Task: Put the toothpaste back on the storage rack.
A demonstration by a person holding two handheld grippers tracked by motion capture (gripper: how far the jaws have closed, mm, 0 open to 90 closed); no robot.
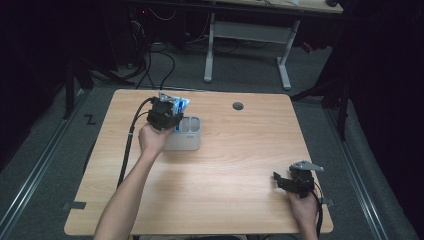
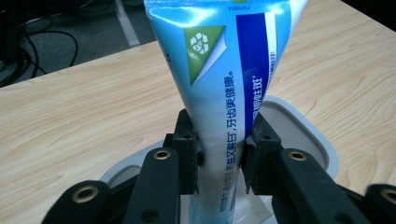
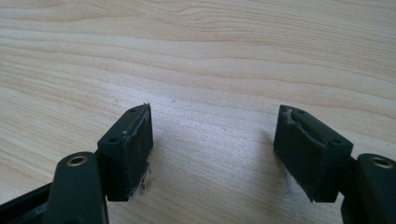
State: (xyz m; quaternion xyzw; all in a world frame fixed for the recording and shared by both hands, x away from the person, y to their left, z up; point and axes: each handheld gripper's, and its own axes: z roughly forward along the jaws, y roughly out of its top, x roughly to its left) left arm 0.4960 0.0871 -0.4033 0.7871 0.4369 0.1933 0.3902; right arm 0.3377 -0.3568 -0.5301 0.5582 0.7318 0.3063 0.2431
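A blue and white toothpaste tube [image 2: 224, 70] stands upright between the jaws of my left gripper [image 2: 220, 154], which is shut on it; its lower end reaches down into a light grey holder [image 2: 299, 126]. In the high view the left gripper [image 1: 167, 117] hangs over the left part of that grey holder [image 1: 187, 140], with the tube's [image 1: 181, 104] flat end sticking up behind it. My right gripper [image 3: 212, 149] is open with nothing between its pads, just above bare wood. It rests near the table's front right corner in the high view [image 1: 290, 182].
The wooden table [image 1: 235, 165] has a round cable hole [image 1: 238, 106] at the back. Beyond the far edge stand a white desk frame [image 1: 247, 37] and loose cables [image 1: 155, 65] on the grey floor. A cable [image 1: 127, 145] trails from the left gripper over the table's left side.
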